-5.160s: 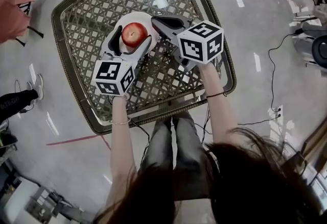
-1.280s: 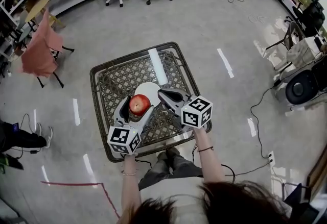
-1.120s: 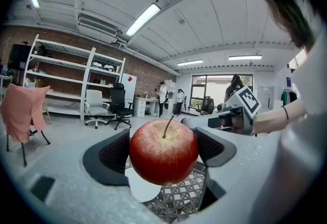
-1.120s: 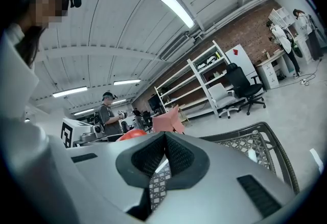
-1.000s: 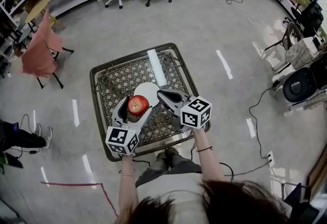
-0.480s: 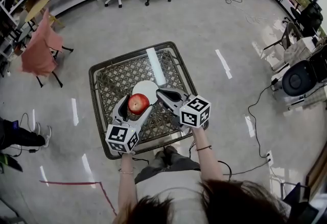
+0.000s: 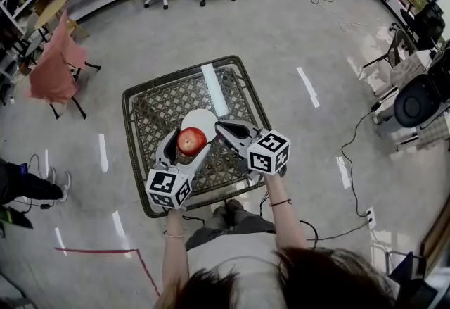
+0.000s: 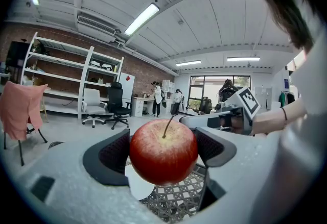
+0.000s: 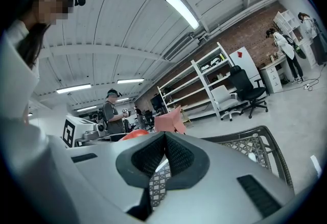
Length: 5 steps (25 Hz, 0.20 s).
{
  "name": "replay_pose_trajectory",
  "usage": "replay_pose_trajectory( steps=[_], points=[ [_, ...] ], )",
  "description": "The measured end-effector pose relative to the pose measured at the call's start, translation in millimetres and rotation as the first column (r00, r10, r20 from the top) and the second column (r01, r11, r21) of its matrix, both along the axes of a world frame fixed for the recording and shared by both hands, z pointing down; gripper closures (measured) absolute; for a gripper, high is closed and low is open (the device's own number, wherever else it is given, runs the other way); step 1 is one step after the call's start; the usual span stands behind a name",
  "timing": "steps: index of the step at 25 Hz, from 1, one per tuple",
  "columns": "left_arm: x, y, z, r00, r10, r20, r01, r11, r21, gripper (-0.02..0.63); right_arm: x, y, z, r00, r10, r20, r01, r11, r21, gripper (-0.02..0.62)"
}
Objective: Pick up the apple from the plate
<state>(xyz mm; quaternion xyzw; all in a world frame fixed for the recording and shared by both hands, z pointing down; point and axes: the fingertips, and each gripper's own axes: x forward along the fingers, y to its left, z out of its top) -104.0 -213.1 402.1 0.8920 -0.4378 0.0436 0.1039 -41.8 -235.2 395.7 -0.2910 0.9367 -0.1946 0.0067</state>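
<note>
Left gripper (image 7: 188, 144): jaws clamped on the apple (image 8: 163, 152), one pad on each flank. Stem axis upright, shown only by the left gripper view. Apple held clear above the near edge of the white plate (image 7: 200, 119) on the lattice table (image 7: 126, 107). Right gripper (image 9: 164, 141): jaws pressed together, empty, just right of the apple. Only the head view shows open floor (image 7: 281, 33) all round the table's rim.
</note>
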Motion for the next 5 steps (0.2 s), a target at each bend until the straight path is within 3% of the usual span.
replay_pose_trajectory(
  steps=[5],
  points=[
    [-0.5, 1.5, 2.2, 1.000, 0.000, 0.001, 0.000, 1.000, -0.001, 0.196, -0.1, 1.1, 1.9, 1.000, -0.001, 0.002, 0.001, 1.000, 0.001, 0.586]
  ],
)
